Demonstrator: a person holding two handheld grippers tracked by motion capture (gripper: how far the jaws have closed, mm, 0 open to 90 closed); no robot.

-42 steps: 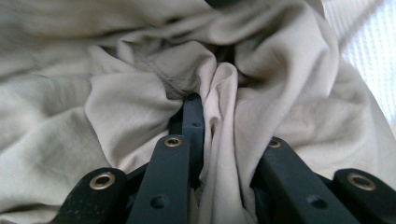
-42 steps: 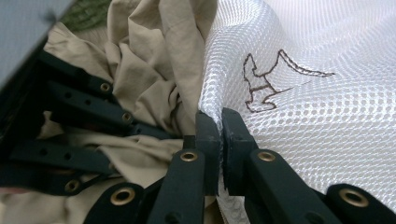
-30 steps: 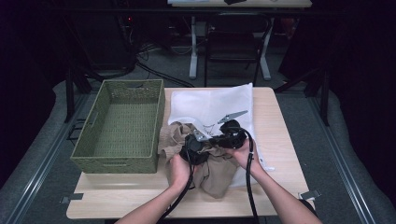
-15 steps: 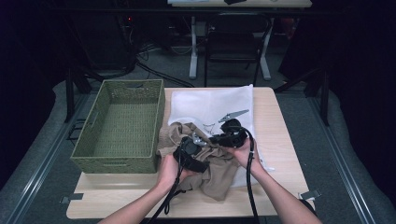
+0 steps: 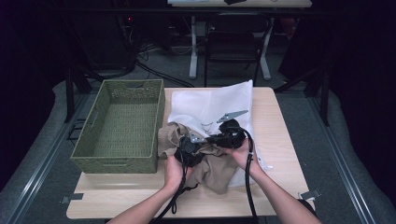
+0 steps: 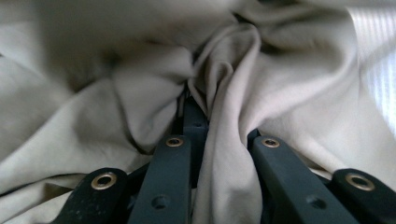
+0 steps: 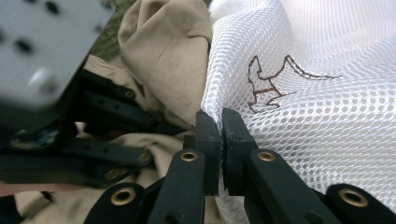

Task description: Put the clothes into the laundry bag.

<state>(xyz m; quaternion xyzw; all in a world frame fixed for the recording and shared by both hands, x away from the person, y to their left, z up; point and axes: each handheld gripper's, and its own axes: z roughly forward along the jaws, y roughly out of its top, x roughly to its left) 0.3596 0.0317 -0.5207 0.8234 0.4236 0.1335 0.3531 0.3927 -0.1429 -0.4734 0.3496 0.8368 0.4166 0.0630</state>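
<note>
A crumpled beige garment point(image 5: 215, 170) lies at the mouth of a white mesh bag point(image 5: 215, 100) on the table. My left gripper point(image 5: 189, 151) sits on the garment's left part. Its jaws have just been closing, and in the left gripper view point(image 6: 196, 107) they pinch a fold of the beige cloth point(image 6: 289, 93). My right gripper point(image 5: 219, 137) is close beside it. In the right gripper view point(image 7: 219, 119) it is shut on the edge of the mesh bag point(image 7: 317, 116), which bears a small brown figure, with the beige cloth point(image 7: 173, 46) just to the left.
A green woven basket point(image 5: 119, 161) stands at the table's left, touching the garment's left edge. Bare wooden tabletop point(image 5: 280, 140) runs along the right side and the front. Cables trail from both grippers toward the person. Desk legs and cables stand on the floor beyond.
The left gripper shifted slightly on the beige cloth and gathered a fold of it. The right hand and the mesh bag stayed where they were.
</note>
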